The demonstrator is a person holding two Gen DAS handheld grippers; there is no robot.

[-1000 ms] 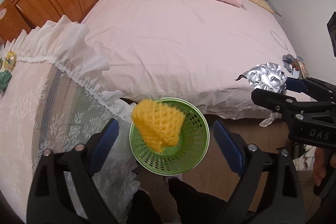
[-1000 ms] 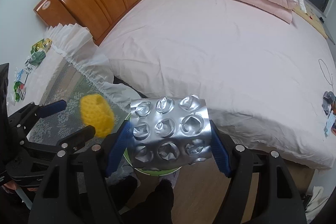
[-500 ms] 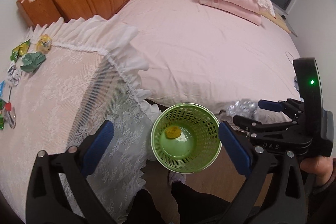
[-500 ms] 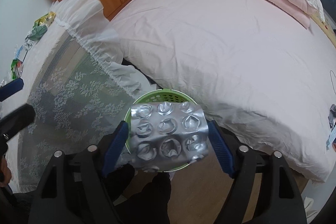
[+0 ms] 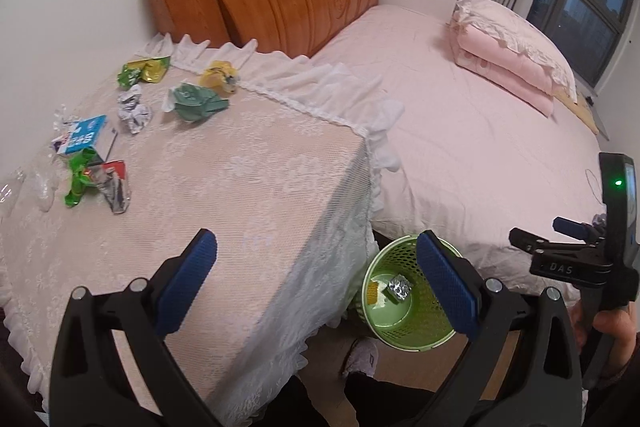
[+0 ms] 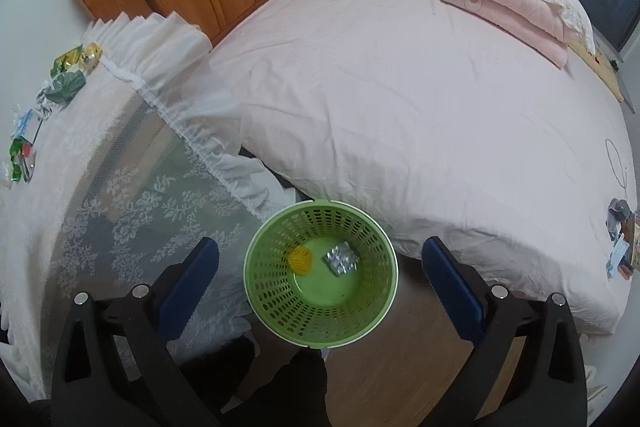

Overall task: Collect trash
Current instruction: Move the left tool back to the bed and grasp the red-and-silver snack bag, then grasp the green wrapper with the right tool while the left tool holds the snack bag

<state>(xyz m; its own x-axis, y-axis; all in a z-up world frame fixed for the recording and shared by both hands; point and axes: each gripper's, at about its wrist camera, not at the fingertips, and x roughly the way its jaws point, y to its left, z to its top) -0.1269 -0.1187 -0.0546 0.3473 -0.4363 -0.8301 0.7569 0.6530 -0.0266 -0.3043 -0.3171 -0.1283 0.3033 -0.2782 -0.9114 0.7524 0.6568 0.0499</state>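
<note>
Both your grippers are empty now. The left gripper [image 5: 316, 279] has its blue-padded jaws wide apart and holds nothing; it hangs above the edge of the table covered with a white lace cloth [image 5: 256, 187]. The right gripper [image 6: 320, 283] is also wide open and empty, directly above the round green perforated plastic basket [image 6: 256, 291] that stands on the wooden floor between the table and the bed with the pink sheet [image 6: 400, 87].

Inside the basket lie already two things: a yellow foam net sleeve [image 6: 300, 259] and a crumpled silver foil blister sheet [image 6: 341, 258], side by side on the bottom.

The remaining trash is on the far left part of the table, well apart from the basket: a crumpled dark green wrapper [image 5: 196, 101], a yellow wrapper [image 5: 218, 77], a green and gold snack bag [image 5: 142, 70], a ball of white printed paper [image 5: 134, 109], a blue and white small carton [image 5: 82, 137], and a twisted bright green wrapper with a flattened foil pack [image 5: 96, 183].

I judge the next step is to fetch one of these. Your left gripper is the nearer one, so bring it over the bright green wrapper, which is closest. Keep the jaws wide until the pads stand on both sides of the piece, and come down gently, because the lace cloth can be caught together with it. Close on the bulkiest part; thin edges probably slip out.
</note>
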